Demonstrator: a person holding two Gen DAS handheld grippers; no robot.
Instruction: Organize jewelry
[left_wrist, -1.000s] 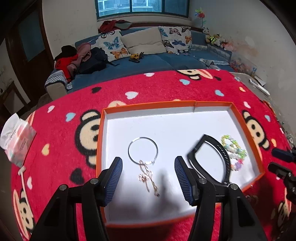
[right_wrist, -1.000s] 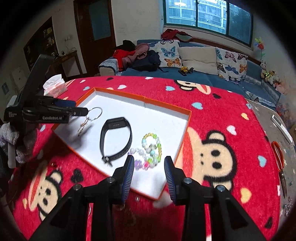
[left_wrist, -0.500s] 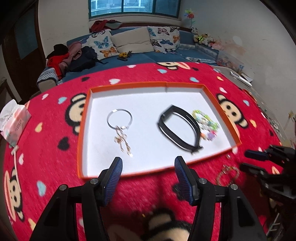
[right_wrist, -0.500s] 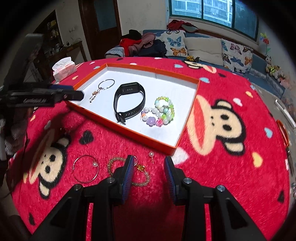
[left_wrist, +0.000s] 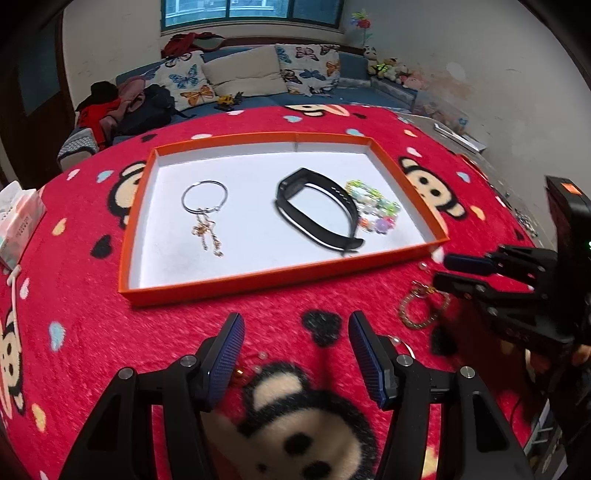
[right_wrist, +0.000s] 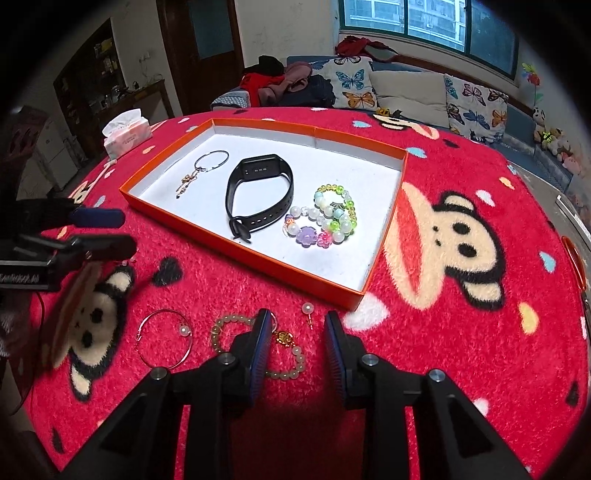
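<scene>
Covering the whole table: red monkey-print cloth (right_wrist: 461, 332). On it, orange tray (right_wrist: 258, 127) holding black smart band (right_wrist: 258, 199), colorful bead bracelets (right_wrist: 328, 218), silver charm bangle (right_wrist: 207, 164). Outside the near rim: beige bead bracelet (right_wrist: 291, 363), thin pearl bangle (right_wrist: 166, 343), tiny pearl pin (right_wrist: 308, 312). Left gripper (left_wrist: 295, 354) gaping wide, empty; right gripper (right_wrist: 295, 345) parted too, straddling the beige bracelet's gold charm.
</scene>
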